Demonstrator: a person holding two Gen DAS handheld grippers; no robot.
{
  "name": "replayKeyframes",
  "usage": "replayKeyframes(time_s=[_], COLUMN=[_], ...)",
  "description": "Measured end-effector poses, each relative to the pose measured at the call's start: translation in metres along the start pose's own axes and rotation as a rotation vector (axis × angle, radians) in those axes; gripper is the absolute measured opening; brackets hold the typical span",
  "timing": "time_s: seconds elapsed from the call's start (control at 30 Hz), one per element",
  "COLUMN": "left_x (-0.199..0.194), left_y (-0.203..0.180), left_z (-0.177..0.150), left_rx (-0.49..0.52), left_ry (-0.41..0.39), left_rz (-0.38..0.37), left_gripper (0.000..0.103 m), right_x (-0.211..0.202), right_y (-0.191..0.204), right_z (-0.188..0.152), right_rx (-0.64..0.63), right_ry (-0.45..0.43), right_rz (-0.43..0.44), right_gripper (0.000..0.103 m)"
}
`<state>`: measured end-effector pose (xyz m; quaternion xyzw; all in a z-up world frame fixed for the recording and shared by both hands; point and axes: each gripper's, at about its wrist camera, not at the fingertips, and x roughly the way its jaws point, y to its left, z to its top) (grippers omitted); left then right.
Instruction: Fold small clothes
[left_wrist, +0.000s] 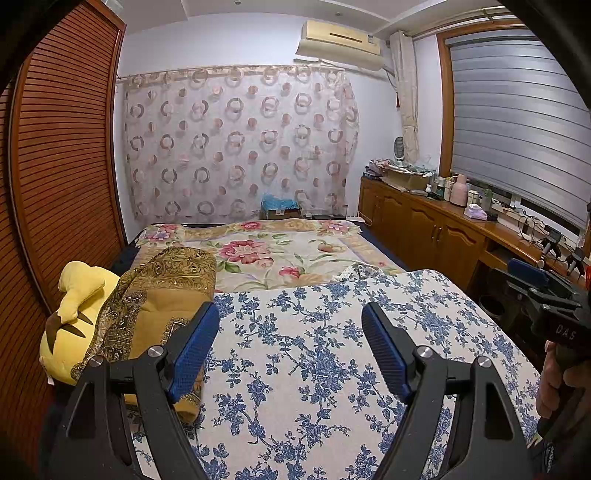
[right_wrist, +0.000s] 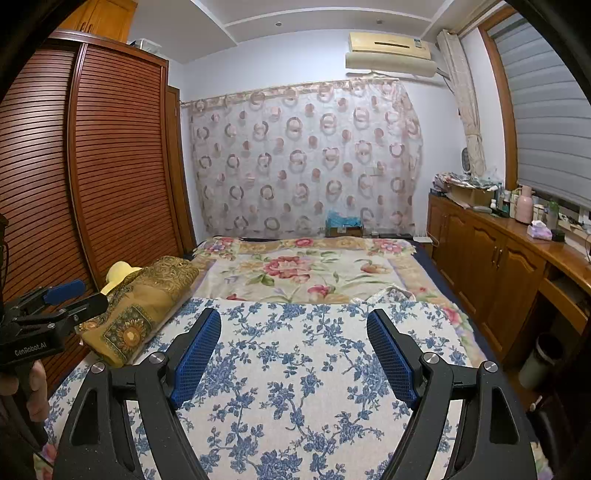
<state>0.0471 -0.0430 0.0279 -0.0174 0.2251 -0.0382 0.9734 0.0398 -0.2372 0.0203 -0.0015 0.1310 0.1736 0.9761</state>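
A white cloth with a blue flower print (left_wrist: 314, 354) (right_wrist: 295, 369) covers the near part of the bed. My left gripper (left_wrist: 291, 314) hovers over it, open and with nothing between its blue pads. My right gripper (right_wrist: 293, 315) hangs above the same cloth, open and empty too. Each gripper also shows at the edge of the other's view, held by a hand: the right gripper (left_wrist: 535, 280) and the left gripper (right_wrist: 79, 295). A small whitish lacy piece of fabric (left_wrist: 360, 271) (right_wrist: 386, 295) pokes up just past the cloth's far edge, mostly hidden.
A folded golden patterned quilt (left_wrist: 159, 295) (right_wrist: 147, 299) and a yellow plush toy (left_wrist: 77, 291) lie at the bed's left. A slatted wooden wardrobe (right_wrist: 110, 166) stands on the left. A wooden cabinet (right_wrist: 491, 254) with bottles runs along the right. A pink-flowered bedspread (left_wrist: 266, 258) lies beyond.
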Motion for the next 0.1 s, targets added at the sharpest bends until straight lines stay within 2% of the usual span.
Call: replayKeyframes(time_s=[0.1], left_x=[0.0000], left_y=[0.0001], left_z=[-0.0004], left_rx=[0.000], left_ry=[0.000], left_rz=[0.000], left_gripper=[0.080], right_x=[-0.0002], right_y=[-0.0002], right_z=[-0.0001], right_rx=[0.000], right_ry=[0.000], right_rz=[0.001], right_gripper=[0.083])
